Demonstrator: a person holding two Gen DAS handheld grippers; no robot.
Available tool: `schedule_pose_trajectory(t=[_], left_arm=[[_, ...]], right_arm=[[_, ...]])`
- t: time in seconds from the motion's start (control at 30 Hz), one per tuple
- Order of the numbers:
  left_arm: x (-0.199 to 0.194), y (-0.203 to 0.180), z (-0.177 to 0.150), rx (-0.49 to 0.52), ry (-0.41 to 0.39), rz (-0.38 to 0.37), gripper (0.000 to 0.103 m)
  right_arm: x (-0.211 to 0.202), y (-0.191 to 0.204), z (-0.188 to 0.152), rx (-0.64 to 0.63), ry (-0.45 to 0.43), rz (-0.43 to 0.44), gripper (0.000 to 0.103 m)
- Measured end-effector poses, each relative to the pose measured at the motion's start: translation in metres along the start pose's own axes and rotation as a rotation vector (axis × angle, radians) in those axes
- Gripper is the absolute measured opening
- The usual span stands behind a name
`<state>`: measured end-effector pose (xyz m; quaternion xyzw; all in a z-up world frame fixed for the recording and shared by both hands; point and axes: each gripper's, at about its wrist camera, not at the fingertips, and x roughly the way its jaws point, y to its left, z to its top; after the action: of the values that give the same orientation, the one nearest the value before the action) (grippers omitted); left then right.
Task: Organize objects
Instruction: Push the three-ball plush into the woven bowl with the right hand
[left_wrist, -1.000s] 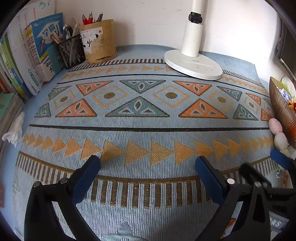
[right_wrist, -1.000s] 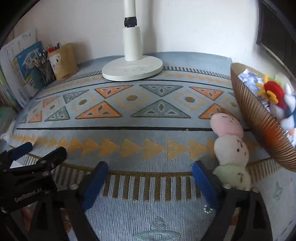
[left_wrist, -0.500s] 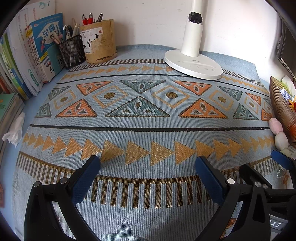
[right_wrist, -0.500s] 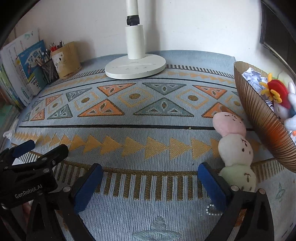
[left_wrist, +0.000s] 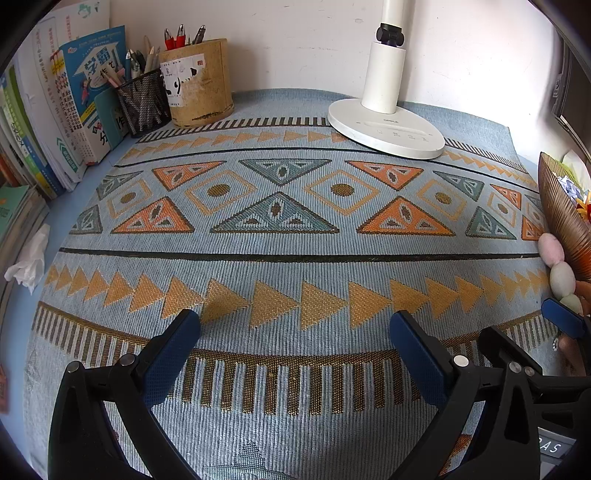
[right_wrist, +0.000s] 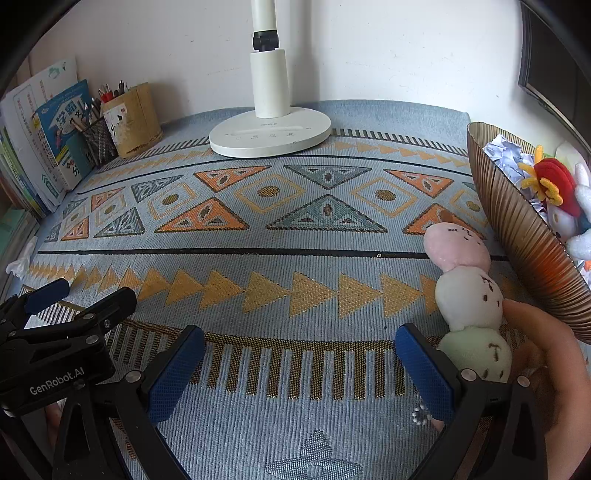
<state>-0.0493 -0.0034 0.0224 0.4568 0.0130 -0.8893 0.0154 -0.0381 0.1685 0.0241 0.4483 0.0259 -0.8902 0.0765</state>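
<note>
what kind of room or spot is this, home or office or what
Most likely a home study desk, probably a child's. A white desk lamp stands by the wall, pen holders and workbooks fill the corner, and a plush toy lies beside a ribbed bowl.

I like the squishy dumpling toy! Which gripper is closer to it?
The right. The right gripper has the three-ball plush toy just beside its right-hand finger. The left gripper sits farther off to the toy's left. Both jaws are open.
</note>
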Motion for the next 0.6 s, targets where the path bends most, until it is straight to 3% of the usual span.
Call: schedule_pose_trajectory(t=[0.6], left_arm=[[0.0004,-0.0005,-0.0003,0.001,-0.003,0.001,0.103]], right_arm=[[0.0008,-0.0012,-0.0005,0.000,0.005,-0.021,0.103]])
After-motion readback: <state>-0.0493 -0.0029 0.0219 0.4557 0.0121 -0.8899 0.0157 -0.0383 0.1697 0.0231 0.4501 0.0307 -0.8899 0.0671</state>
